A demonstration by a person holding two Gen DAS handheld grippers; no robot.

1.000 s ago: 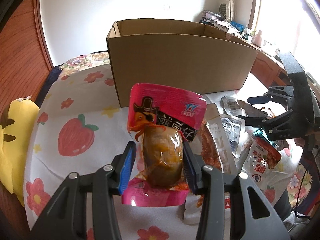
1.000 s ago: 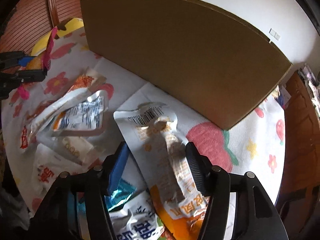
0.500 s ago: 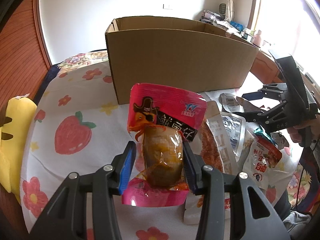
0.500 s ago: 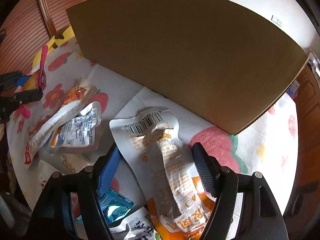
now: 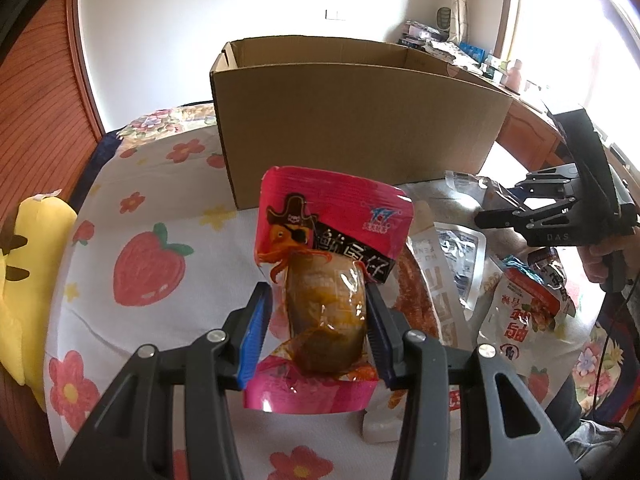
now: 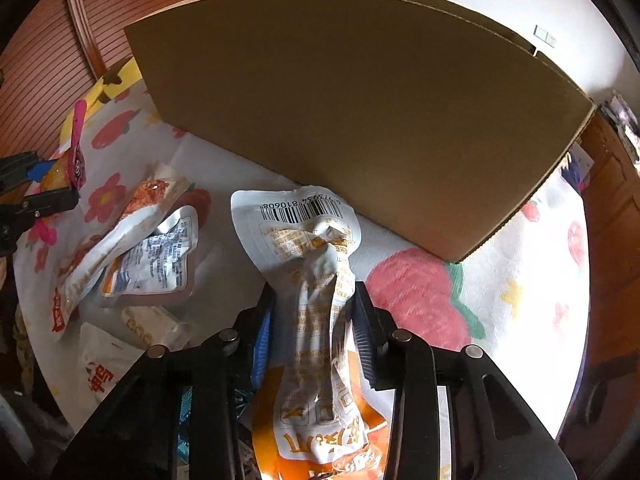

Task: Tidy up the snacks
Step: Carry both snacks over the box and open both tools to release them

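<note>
Daylight floods in from the window point(image 5: 560, 20) on the right, washing it out to white glare. The cardboard box point(image 6: 360, 120) stands shaded on its near side. Both views bend strongly at the edges, with dark corners. Everything stays sharp.

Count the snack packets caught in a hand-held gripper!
2. The pink packet is in the left hand-held gripper; the white-and-orange packet is squeezed in the right hand-held gripper, whose jaws are closing.

Right tongs point(image 6: 314, 326) closing on white-orange pouch point(image 6: 320, 320)
</note>
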